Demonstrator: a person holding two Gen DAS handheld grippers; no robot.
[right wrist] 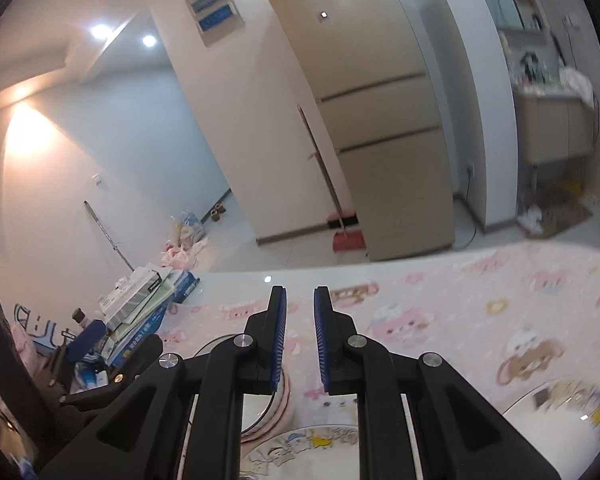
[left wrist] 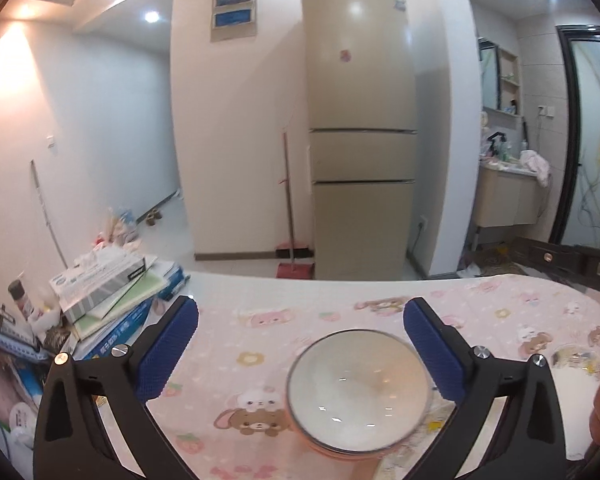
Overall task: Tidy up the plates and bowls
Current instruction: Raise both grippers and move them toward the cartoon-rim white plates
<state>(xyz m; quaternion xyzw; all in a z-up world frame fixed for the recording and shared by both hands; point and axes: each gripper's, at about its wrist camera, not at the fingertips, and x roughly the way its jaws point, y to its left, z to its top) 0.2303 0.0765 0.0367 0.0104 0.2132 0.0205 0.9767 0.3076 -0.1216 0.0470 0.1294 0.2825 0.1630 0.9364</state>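
Observation:
A round white bowl (left wrist: 358, 390) with a pinkish outer wall sits on the pink cartoon tablecloth (left wrist: 260, 344). My left gripper (left wrist: 300, 316) is open wide, its blue pads on either side of the bowl's far rim and above it. My right gripper (right wrist: 300, 300) has its blue pads close together with a narrow gap, nothing between them. Below it lie a cartoon-printed plate (right wrist: 300, 452) and the edge of a bowl (right wrist: 268, 400). Another cartoon-printed plate (right wrist: 560, 412) is at the lower right, also seen in the left wrist view (left wrist: 572, 364).
A pile of boxes and books (left wrist: 112, 296) stands at the table's left end, with a bottle (left wrist: 20, 296) beside it. Beyond the table's far edge are a beige fridge (left wrist: 360, 120), a broom and red dustpan (left wrist: 292, 268), and a washroom.

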